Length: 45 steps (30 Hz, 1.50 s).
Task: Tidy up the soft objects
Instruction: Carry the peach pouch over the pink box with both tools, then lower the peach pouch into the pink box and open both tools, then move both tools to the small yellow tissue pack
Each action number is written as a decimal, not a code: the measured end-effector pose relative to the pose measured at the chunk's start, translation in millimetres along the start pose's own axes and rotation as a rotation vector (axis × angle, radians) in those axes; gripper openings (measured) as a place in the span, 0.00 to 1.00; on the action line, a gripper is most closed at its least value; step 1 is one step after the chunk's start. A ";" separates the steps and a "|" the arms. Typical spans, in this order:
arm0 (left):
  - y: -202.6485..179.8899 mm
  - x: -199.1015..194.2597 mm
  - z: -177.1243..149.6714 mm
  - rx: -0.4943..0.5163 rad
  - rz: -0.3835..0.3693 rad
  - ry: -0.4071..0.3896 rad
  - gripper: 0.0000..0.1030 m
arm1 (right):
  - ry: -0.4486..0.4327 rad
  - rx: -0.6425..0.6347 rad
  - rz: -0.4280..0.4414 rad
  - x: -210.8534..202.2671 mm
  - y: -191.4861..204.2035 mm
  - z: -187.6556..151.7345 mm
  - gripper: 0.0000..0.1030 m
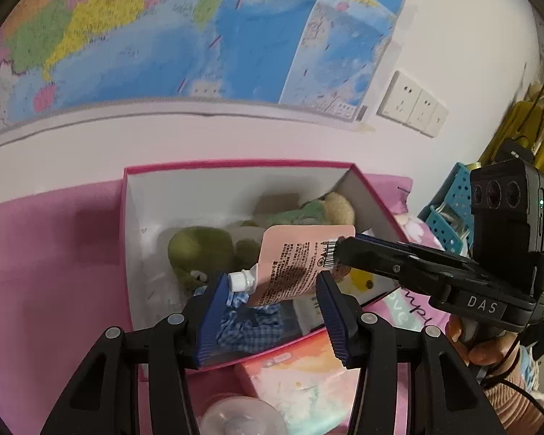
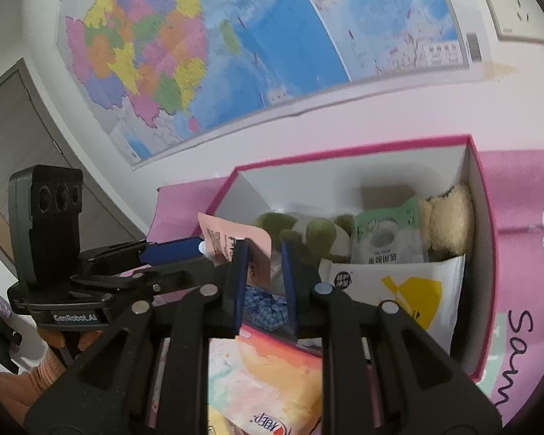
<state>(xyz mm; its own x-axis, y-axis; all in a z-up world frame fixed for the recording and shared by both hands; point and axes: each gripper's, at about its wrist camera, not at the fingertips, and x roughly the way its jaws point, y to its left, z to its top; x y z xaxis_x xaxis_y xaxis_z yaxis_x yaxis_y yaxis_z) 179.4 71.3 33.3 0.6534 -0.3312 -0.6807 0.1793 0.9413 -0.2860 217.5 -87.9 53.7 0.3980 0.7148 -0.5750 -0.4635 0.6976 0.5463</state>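
A pink spouted pouch (image 1: 297, 264) with a white cap hangs over the pink-rimmed white box (image 1: 134, 217). My right gripper (image 2: 263, 279) is shut on the pouch's (image 2: 235, 243) edge; it shows from the right in the left wrist view (image 1: 344, 250). My left gripper (image 1: 268, 311) is open, its blue pads either side of the pouch's lower end, not clearly touching. In the box lie a green plush toy (image 1: 199, 250), a beige plush (image 2: 449, 217), a blue checked cloth (image 1: 250, 326), a green-white packet (image 2: 384, 235) and a white-yellow bag (image 2: 399, 290).
The box stands on a pink cloth-covered surface against a wall with a map (image 1: 163, 29) and sockets (image 1: 413, 103). A pastel tissue pack (image 1: 301, 380) lies in front of the box. A teal basket (image 1: 449, 217) stands to the right.
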 end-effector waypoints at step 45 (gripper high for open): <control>-18.5 -65.1 -147.8 0.036 -0.078 -0.009 0.50 | 0.136 0.002 0.034 -49.8 30.6 -144.5 0.39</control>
<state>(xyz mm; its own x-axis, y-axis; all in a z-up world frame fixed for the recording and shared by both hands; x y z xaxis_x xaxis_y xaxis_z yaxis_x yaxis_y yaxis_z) 24.8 65.9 -16.8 0.6432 -0.4032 -0.6510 0.2560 0.9145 -0.3134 69.1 -109.3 11.0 0.2713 0.7246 -0.6335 -0.4734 0.6735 0.5676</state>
